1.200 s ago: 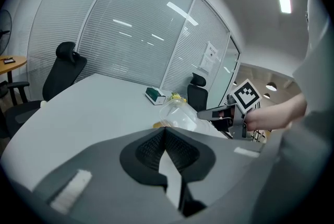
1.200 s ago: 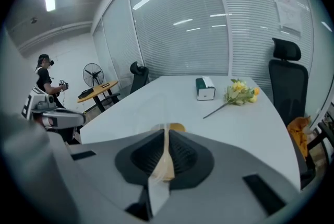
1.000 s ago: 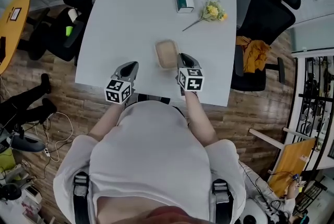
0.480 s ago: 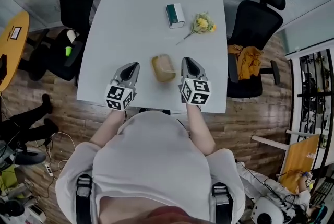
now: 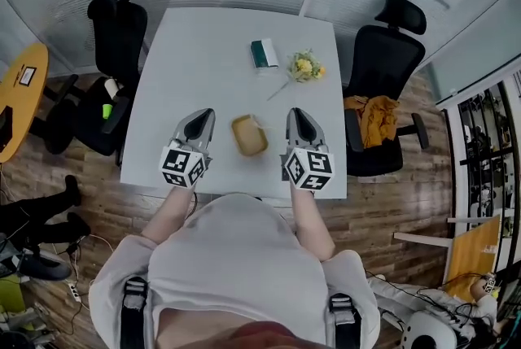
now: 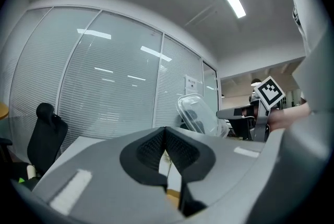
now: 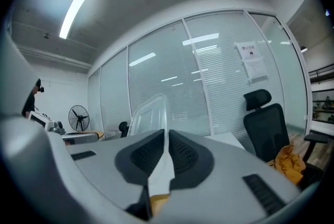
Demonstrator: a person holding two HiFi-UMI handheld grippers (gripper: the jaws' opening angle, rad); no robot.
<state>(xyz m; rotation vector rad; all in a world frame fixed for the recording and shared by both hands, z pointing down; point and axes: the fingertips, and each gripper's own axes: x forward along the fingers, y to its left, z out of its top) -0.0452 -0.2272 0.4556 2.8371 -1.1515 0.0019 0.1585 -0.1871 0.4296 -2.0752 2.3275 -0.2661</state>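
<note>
One container [image 5: 249, 135] between grippers [image 5: 205, 113] [image 5: 295, 113]; table-edge [image 5: 244, 181] close

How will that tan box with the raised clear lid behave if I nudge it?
Probably light: the tan box looks shallow and thin-walled, so a nudge would likely slide it across the smooth white table. Its clear lid stands raised and looks thin, so it may flex or swing rather than carry a push.
</note>
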